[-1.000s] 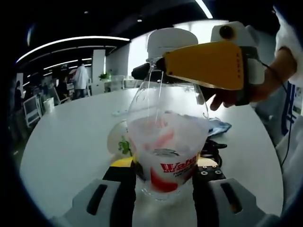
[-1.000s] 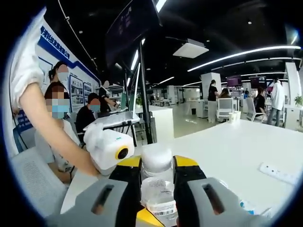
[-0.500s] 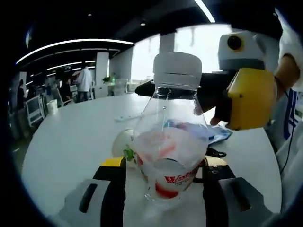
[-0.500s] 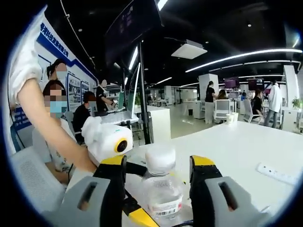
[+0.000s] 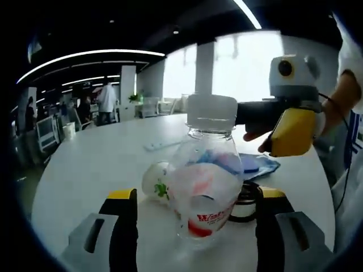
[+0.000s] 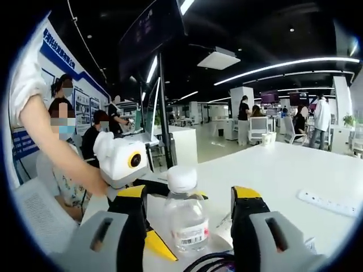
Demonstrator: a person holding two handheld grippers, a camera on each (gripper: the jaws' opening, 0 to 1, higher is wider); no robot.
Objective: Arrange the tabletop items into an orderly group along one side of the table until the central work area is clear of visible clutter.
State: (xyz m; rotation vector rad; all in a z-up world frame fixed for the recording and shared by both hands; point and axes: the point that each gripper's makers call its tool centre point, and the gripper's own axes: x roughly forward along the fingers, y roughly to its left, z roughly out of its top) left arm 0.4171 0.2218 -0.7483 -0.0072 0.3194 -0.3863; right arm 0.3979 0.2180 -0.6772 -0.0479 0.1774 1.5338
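A clear plastic bottle [image 5: 204, 187] with a white cap and a red-lettered label stands upright on the white table [image 5: 91, 170]. It sits between the jaws of my left gripper [image 5: 197, 195], which is open, with gaps on both sides. My right gripper [image 5: 286, 133], held by a hand, hovers at the upper right, level with the cap and apart from it. In the right gripper view the same bottle [image 6: 184, 221] stands between the spread jaws of my right gripper [image 6: 190, 195], which is open.
A white round object with a green mark [image 5: 154, 181] lies just left of the bottle. A black ring of cable [image 5: 247, 201] and a blue cloth [image 5: 252, 165] lie to its right. A white power strip [image 6: 329, 203] rests farther out. People sit at the table's side.
Both grippers let go of the bottle. The right gripper opened off the cap and drew back. The left gripper's jaws spread away from the bottle's body, and the bottle now stands free.
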